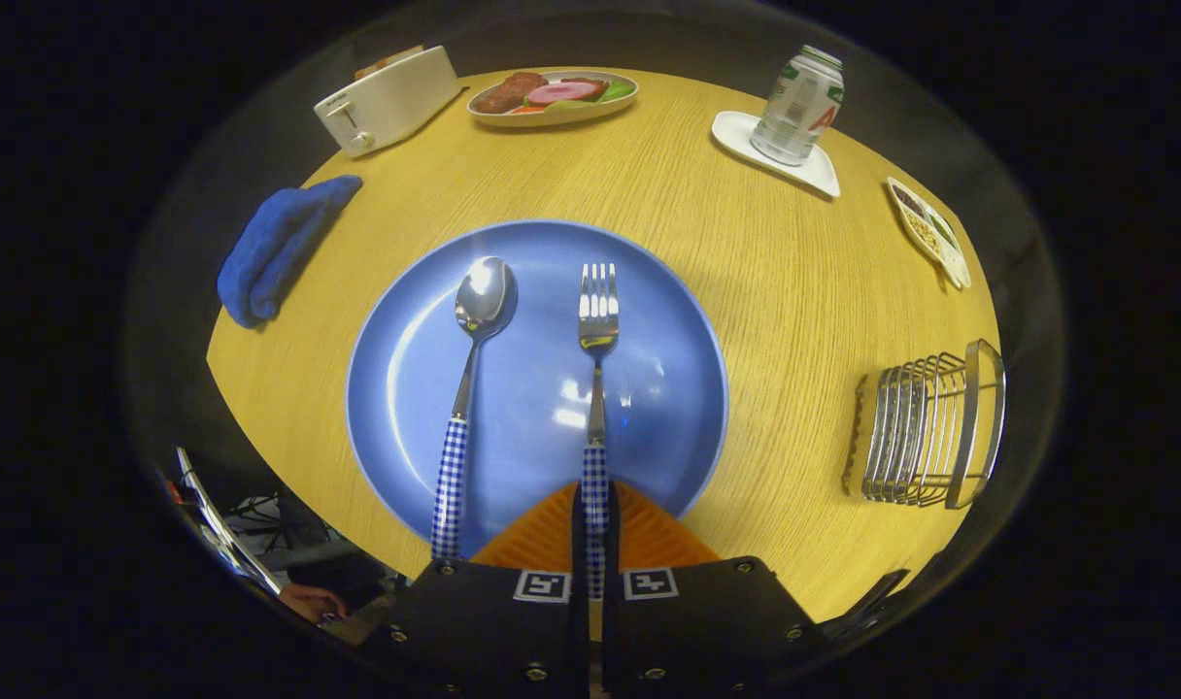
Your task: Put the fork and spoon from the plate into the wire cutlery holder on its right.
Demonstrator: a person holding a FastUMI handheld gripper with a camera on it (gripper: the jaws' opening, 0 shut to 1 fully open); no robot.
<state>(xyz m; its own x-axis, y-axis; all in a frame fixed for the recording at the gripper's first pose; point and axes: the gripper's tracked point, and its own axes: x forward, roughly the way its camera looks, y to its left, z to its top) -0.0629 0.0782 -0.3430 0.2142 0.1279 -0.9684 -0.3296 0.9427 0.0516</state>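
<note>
A blue plate [649,408] lies on the wooden table just ahead of my fingers. On it lie a spoon [469,379] on the left and a fork [596,369] on the right, both with blue-and-white checked handles and pointing away from me. My gripper [595,515] is shut on the fork's checked handle, which runs in the narrow slot between the two fingers. The fork still rests flat on the plate. The spoon lies beside the left finger, untouched. The wire cutlery holder [926,427] stands on the table to the right of the plate.
Beyond the plate stand a white toaster [387,99], a dish of food [552,95] and a can [799,105] on a white coaster. A folded blue cloth [280,248] lies left of the plate. A small divided dish [928,231] sits beyond the holder. A person's hand [309,600] shows below the table's left edge.
</note>
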